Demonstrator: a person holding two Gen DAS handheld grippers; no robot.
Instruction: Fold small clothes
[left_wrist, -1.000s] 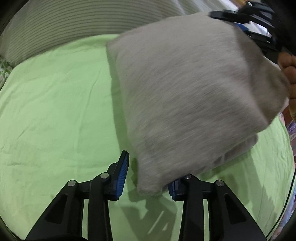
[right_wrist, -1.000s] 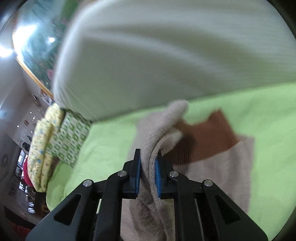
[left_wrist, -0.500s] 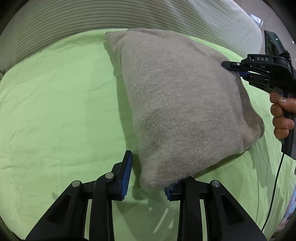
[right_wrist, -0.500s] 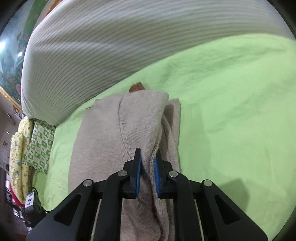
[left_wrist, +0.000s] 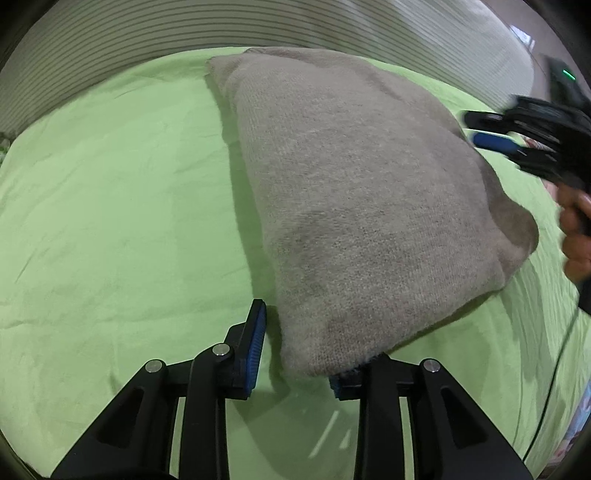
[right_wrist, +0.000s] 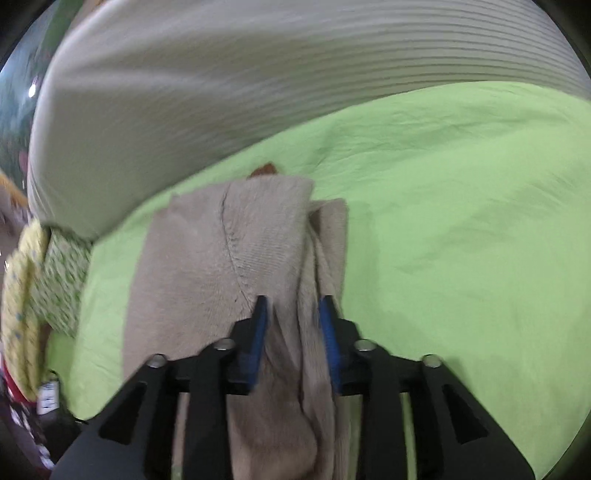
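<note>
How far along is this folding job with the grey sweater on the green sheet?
Mostly done, it seems: the grey sweater lies doubled over on the green sheet. The right tongs have just been opening, with its edge between the pads. The left tongs stand open at a corner. Left: pulling both tongs away, perhaps smoothing.

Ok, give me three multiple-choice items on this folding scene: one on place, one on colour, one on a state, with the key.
1. Where does the folded sweater lie?
A. on the green sheet
B. on a wooden floor
C. in a basket

2. What colour is the sweater?
A. red
B. beige-grey
C. navy

3. How stands the right hand-held gripper?
A. clamped tight on the sweater
B. jaws apart, knit between them
C. holding a hanger

Key: 1 A, green sheet shows on all sides of it. 2 B, both views show beige-grey knit. 3 B, its jaws have just been opening, with gaps beside the blue pads.
</note>
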